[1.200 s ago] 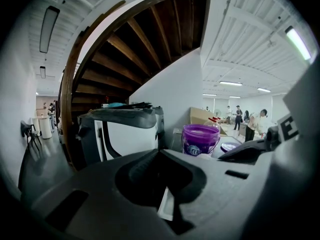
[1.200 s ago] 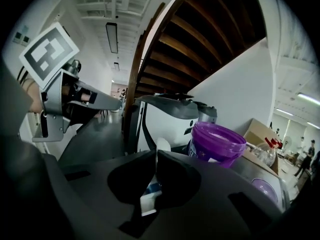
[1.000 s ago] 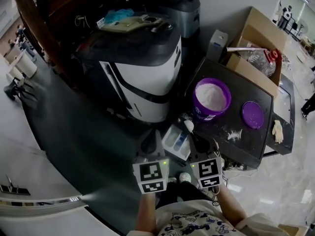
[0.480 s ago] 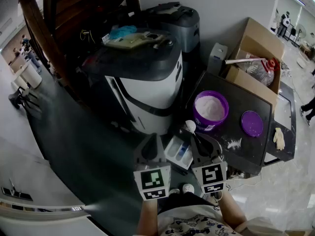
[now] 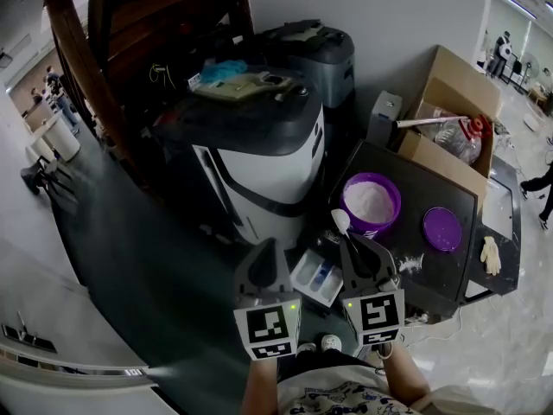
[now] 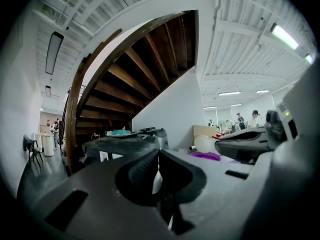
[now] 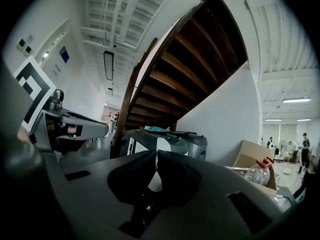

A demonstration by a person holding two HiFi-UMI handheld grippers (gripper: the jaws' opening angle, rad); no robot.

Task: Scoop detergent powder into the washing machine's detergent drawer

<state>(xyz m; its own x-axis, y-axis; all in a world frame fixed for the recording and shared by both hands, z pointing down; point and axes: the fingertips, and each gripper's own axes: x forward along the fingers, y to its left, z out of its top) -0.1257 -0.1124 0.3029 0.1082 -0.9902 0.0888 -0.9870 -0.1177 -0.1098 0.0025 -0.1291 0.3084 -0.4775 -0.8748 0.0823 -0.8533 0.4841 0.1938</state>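
Purple tub (image 5: 384, 225) of white powder on black table (image 5: 449, 188), at 1 o'clock from right gripper (image 5: 348, 242); purple lid (image 5: 442, 229) at tub's 3 o'clock. Right gripper clamped on scoop (image 5: 340, 221) (white bowl just beside tub's wall). Detergent drawer (image 5: 315, 277) open between both grippers, at 6 o'clock of washing machine (image 5: 259, 162); left gripper (image 5: 265, 251) at drawer's 9 o'clock.

Left gripper view: jaws pressed together, nothing held; scoop bowl at 2 o'clock.

Right gripper view: jaws closed, only thin pale seam between.
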